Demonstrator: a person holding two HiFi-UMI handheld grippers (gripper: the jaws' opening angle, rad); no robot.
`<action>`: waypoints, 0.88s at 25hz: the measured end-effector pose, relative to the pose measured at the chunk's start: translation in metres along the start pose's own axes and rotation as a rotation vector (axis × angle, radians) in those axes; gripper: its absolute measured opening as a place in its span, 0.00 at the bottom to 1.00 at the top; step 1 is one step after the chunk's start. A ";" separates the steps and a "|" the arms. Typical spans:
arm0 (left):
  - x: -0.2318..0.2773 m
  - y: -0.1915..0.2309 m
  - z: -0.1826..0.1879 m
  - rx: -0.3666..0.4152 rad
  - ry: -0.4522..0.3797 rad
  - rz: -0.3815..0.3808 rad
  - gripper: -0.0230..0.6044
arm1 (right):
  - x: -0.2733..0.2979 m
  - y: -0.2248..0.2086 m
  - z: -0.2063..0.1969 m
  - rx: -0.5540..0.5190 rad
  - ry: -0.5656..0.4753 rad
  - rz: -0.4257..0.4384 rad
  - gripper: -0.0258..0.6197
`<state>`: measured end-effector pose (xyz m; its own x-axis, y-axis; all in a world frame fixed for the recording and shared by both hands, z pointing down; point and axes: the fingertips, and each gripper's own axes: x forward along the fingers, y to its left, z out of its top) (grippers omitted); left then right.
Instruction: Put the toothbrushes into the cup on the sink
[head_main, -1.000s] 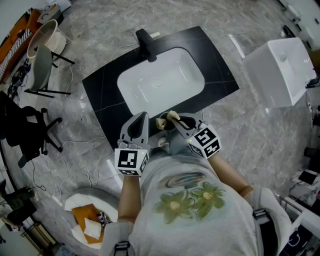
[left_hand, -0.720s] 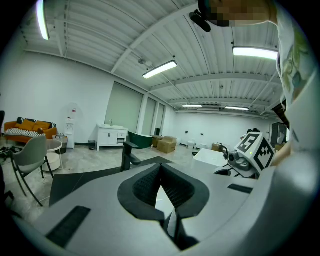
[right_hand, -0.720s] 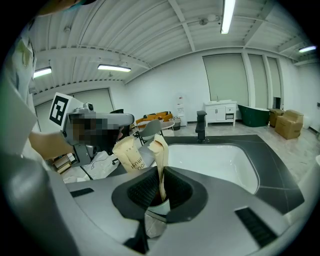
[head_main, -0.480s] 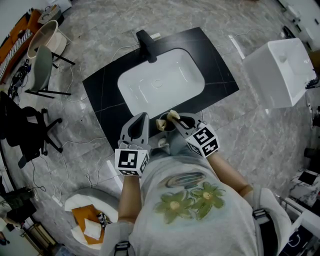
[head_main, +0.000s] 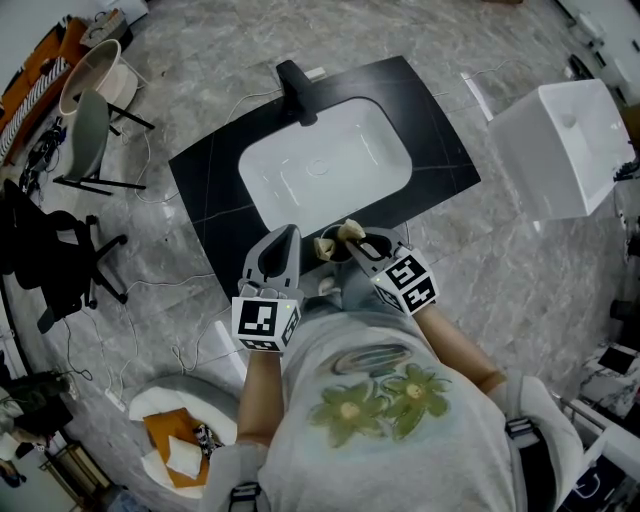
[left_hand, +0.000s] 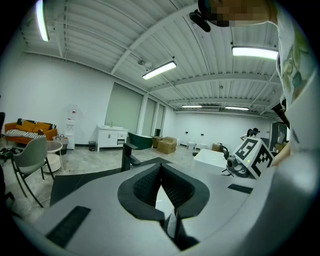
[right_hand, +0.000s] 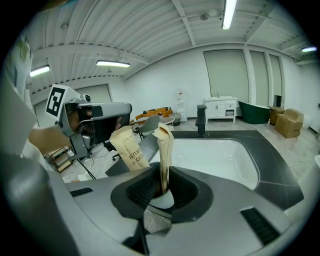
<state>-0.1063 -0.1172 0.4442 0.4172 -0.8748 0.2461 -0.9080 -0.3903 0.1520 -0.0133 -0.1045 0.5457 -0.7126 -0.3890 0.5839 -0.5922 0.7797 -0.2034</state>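
Right gripper view: toothbrush (right_hand: 163, 145), seemingly paper-wrapped.

Only real print I can make out is on the tan paper sleeve of the wrapped toothbrush (right_hand: 129, 150) leaning to the left in the right gripper view. Dark letters run lengthwise along it: "BRUSH" on one line, and an "OO" chunk of a second line next to it, rest unreadable. The marker cubes (head_main: 262, 322) just have black-and-white square patterns, no words.
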 end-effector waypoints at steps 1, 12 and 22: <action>-0.001 0.000 -0.001 0.000 0.000 0.001 0.07 | 0.000 0.000 0.000 -0.001 -0.001 -0.005 0.12; -0.009 -0.005 -0.005 0.008 0.005 0.003 0.07 | -0.010 -0.007 0.000 0.014 -0.031 -0.068 0.23; -0.019 -0.013 -0.008 0.013 0.010 -0.007 0.07 | -0.030 -0.003 0.001 0.031 -0.084 -0.105 0.23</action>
<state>-0.1018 -0.0930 0.4457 0.4239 -0.8691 0.2548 -0.9055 -0.4002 0.1414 0.0094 -0.0955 0.5278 -0.6743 -0.5081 0.5359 -0.6756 0.7174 -0.1699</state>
